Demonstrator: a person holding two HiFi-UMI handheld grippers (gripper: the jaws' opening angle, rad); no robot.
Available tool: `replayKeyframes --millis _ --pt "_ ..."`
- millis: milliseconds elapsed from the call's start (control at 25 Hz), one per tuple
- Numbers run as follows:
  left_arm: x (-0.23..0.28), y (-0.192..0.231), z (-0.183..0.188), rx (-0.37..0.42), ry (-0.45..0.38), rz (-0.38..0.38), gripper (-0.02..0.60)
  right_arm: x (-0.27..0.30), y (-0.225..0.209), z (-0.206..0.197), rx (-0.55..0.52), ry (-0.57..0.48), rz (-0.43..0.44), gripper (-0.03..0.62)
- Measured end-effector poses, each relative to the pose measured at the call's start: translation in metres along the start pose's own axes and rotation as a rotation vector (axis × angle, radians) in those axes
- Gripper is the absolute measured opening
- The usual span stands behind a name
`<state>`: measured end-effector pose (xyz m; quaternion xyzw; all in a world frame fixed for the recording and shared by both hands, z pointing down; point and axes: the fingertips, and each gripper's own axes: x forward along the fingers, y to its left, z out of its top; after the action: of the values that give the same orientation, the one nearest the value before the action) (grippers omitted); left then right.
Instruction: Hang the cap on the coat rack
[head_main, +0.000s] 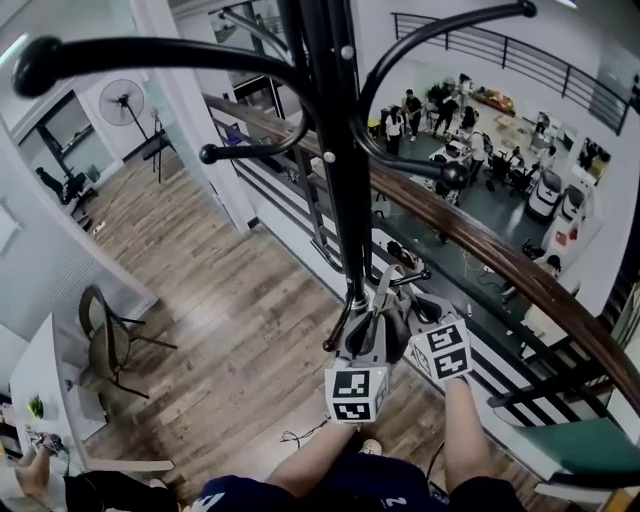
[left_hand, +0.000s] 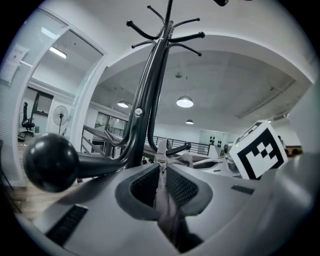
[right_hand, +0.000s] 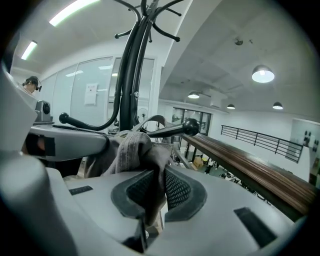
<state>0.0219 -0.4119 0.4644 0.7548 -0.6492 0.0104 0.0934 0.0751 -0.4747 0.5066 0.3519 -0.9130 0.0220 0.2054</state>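
Plainly, the soft grey fabric cap (right_hand: 131, 147) hangs bunched between both tools, low beside the black metal coat rack (head_main: 335, 150) and near its ball-tipped lower peg (right_hand: 190, 126). The left gripper (left_hand: 162, 186) pinches only a thin strip of the cap, and the right gripper (right_hand: 154, 189) clamps a fold of cloth. Such slim holds may slip, or the cap's opening may miss the knob. Either way the cap would drop beside the brown wooden handrail (head_main: 480, 240).

wooden floor (head_main: 230, 330) under the coat rack (head_main: 338, 200), with a chair (head_main: 105, 340) and a cable (head_main: 300, 435)
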Motion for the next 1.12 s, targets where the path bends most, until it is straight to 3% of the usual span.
replayKeyframes --millis 640,920,1000,1120 --pt "-0.005 0.014 -0.035 0.035 0.084 0.048 0.046 0.024 0.029 -0.016 -0.053 0.047 0.098 0.035" --pt "0.000 0.019 -0.049 0.031 0.108 0.044 0.049 0.030 0.025 -0.022 -0.011 0.049 0.072 0.045" --pt "0.001 0.021 -0.050 0.013 0.116 0.038 0.069 0.029 0.021 -0.020 -0.001 0.043 0.051 0.063" --pt "0.002 0.017 -0.052 -0.002 0.112 0.010 0.199 0.025 0.012 -0.023 0.021 0.040 0.020 0.171"
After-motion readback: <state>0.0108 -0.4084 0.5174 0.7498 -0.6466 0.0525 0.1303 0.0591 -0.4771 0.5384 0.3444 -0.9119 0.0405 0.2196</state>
